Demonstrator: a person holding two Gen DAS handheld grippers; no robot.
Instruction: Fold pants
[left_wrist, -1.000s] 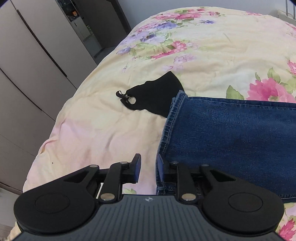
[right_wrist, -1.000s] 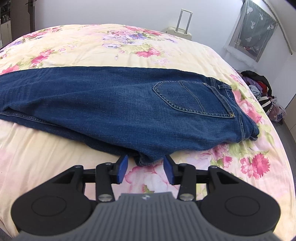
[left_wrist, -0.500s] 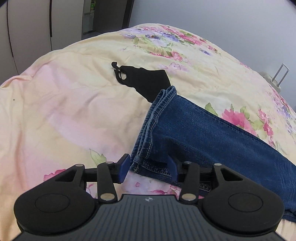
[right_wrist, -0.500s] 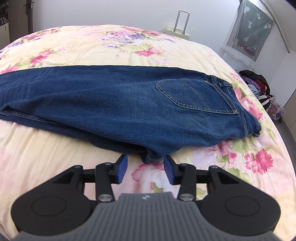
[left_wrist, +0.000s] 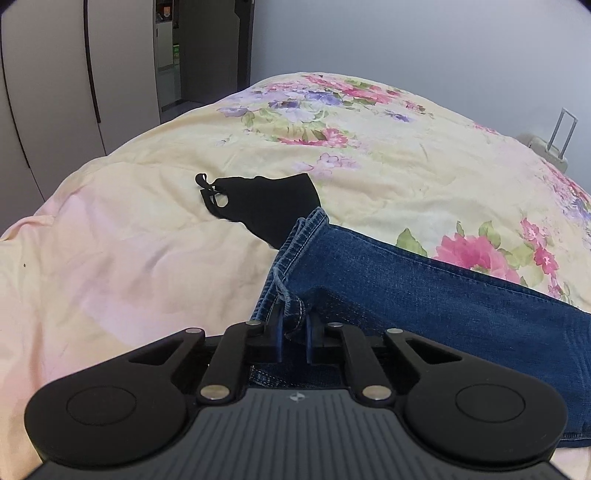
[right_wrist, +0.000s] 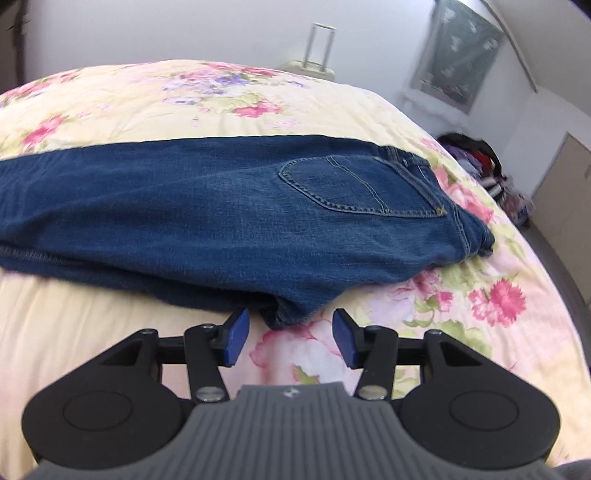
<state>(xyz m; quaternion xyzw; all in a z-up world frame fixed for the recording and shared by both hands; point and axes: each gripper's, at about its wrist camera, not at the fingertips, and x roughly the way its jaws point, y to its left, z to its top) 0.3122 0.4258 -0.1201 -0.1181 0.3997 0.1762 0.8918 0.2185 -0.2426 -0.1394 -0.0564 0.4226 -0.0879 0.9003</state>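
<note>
Floral bedspread (left_wrist: 406, 166) carries jeans (right_wrist: 207, 206) lengthwise, left gripper (left_wrist: 294, 341) clenched on hem (left_wrist: 291, 291), right gripper (right_wrist: 290, 341) spread wide near crotch (nothing held): lifting one-sided risks dragging denim crooked, snagging black mask (left_wrist: 266, 205).

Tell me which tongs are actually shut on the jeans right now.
The left tongs: they are clamped on the hem of the jeans, next to the black mask. The right tongs are open, with the jeans' crotch fold just ahead of them.
</note>
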